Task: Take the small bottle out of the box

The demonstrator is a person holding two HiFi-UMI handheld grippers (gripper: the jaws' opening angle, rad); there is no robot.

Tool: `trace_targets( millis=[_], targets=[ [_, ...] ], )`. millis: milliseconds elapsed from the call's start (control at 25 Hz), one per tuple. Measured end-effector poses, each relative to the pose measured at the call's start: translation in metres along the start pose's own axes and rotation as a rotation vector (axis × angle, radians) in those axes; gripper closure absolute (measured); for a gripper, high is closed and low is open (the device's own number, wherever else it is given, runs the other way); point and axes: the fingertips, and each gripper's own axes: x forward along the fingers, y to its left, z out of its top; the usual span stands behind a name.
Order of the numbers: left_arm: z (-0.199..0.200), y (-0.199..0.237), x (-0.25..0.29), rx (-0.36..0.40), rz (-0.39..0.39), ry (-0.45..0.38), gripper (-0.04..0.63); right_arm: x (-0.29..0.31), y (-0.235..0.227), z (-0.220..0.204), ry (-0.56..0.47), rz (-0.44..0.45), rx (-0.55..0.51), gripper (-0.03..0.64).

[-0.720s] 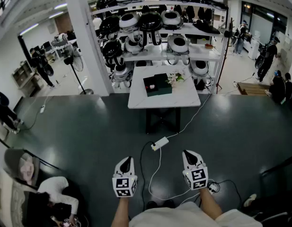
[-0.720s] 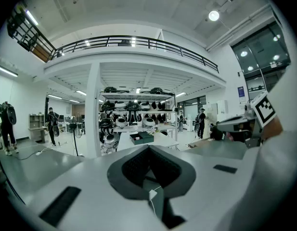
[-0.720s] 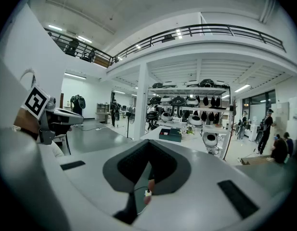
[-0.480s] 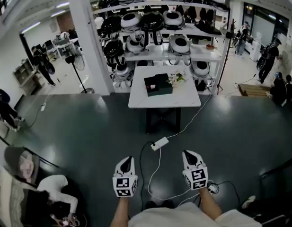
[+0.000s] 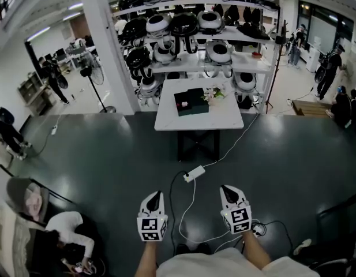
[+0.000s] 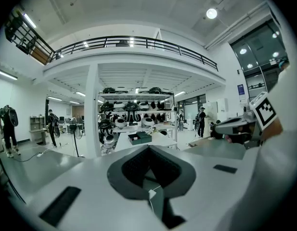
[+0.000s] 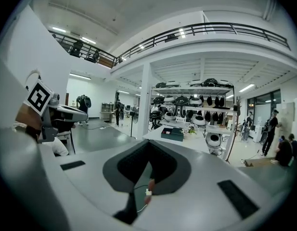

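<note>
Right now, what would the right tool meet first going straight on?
Nothing close: the right tool faces open floor, then probably the table with the box, though depth is unclear.

No legible text anywhere, apparently.

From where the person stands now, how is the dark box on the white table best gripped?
Probably its near wall, from above: the box lies flat on the table, seemingly open-topped, one side turned this way. Finer detail is unreadable.
</note>
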Motion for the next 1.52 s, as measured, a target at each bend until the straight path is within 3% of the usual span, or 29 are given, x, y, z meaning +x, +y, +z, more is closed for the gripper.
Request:
trace_targets(
  millis=[520, 920, 1240, 1520],
  targets=[
    [0.001, -0.038, 0.018, 0.002, 0.027, -0.009, 0.577, 0.0, -0.028, -0.011, -0.016, 0.056, 0.0, 0.595],
    [-0.002, -0.038, 0.047, -0.001, 0.026, 0.004, 0.577, 0.021, -0.042, -0.018, 0.005, 0.07, 0.002, 0.595],
    [-0.013, -0.022, 0.101, -0.019, -0.003, 0.018, 0.577, 0.067, -0.055, -0.028, 0.04, 0.059, 0.002, 0.595],
    [-0.019, 0.015, 0.176, -0.032, -0.026, 0.023, 0.577, 0.146, -0.074, -0.027, 0.056, 0.047, -0.013, 0.595]
  ],
)
